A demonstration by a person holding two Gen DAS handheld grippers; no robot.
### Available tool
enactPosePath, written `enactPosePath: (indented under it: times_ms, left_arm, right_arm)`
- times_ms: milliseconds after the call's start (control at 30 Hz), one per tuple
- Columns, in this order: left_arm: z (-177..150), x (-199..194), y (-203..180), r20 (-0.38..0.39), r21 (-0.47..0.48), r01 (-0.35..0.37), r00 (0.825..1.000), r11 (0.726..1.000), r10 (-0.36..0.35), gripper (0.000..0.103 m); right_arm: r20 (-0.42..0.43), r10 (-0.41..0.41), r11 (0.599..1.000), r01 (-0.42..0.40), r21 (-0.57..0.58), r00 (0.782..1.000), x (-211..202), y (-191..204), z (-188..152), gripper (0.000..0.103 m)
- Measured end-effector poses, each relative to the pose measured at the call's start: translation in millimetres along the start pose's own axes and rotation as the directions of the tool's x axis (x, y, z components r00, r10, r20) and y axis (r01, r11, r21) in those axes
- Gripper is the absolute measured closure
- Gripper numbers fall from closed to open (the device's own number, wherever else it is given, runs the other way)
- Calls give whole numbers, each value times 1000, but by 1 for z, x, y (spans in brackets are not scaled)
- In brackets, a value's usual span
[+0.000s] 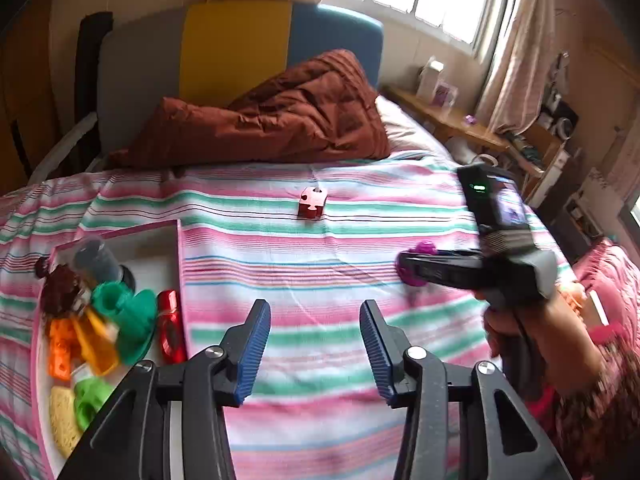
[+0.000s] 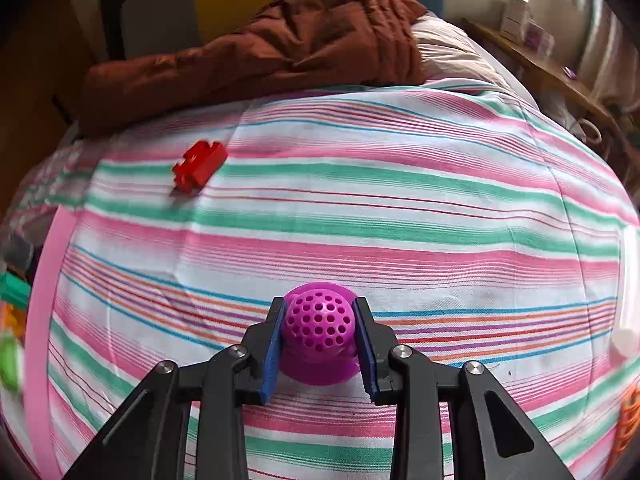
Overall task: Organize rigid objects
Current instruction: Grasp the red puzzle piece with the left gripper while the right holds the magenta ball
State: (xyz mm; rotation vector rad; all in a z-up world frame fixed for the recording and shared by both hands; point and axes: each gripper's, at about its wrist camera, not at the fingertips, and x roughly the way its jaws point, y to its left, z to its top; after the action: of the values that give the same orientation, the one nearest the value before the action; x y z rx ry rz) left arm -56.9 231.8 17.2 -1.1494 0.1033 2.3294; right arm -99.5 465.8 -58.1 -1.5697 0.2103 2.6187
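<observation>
On the striped bedspread (image 2: pixel 400 184), right gripper (image 2: pixel 320 336) is clamped on a purple perforated ball piece (image 2: pixel 320 328), blue pads pressing both its sides, its flared base against the cloth. From the left wrist view the same gripper (image 1: pixel 408 268) sits at 3 o'clock, purple piece (image 1: pixel 420 249) at its tip, a hand (image 1: pixel 532 344) on the grip. Left gripper (image 1: pixel 316 340) jaws wide apart, nothing between them, just cloth below. Red puzzle-shaped block (image 1: pixel 313 202) lies alone at 12 o'clock, well apart from both grippers. Pink-rimmed tray (image 1: pixel 180 264) at 9 o'clock holds sorted toys: green pieces (image 1: pixel 132 308), orange pieces (image 1: pixel 64 344), red item (image 1: pixel 171 326) at its right edge.
</observation>
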Motion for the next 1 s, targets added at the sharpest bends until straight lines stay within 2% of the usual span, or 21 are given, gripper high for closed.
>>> enactPosePath:
  times_ms: [133, 333, 467, 533, 700, 833, 933, 1000]
  left_arm:
    - [18, 32, -6, -45, -10, -6, 999, 1000, 6, 54]
    - [43, 75, -11, -79, 9, -61, 995, 998, 61, 54]
    - [55, 103, -14, -91, 35, -60, 994, 998, 63, 54]
    - [61, 115, -16, -86, 51, -32, 996, 998, 37, 54]
    - [77, 144, -18, -103, 27, -21, 994, 999, 23, 52]
    - [90, 169, -29, -112, 99, -47, 992, 994, 58, 52]
    - [96, 185, -32, -139, 115, -42, 989, 993, 58, 52]
    - [100, 190, -33, -110, 135, -64, 991, 989, 79, 51]
  right_arm:
    - [0, -16, 1000, 16, 24, 1000, 0, -5, 0, 70]
    - [-5, -35, 999, 35, 25, 999, -2, -2, -1, 70]
    - [-10, -36, 999, 37, 33, 999, 3, -1, 4, 70]
    - [-14, -31, 999, 31, 41, 999, 4, -3, 4, 70]
    - [-25, -15, 998, 17, 61, 1000, 3, -5, 5, 70]
    - [-33, 4, 996, -1, 87, 999, 3, -8, 6, 70]
    - [-41, 25, 994, -20, 111, 999, 2, -10, 7, 70]
    - [-44, 31, 993, -25, 118, 999, 2, -11, 7, 70]
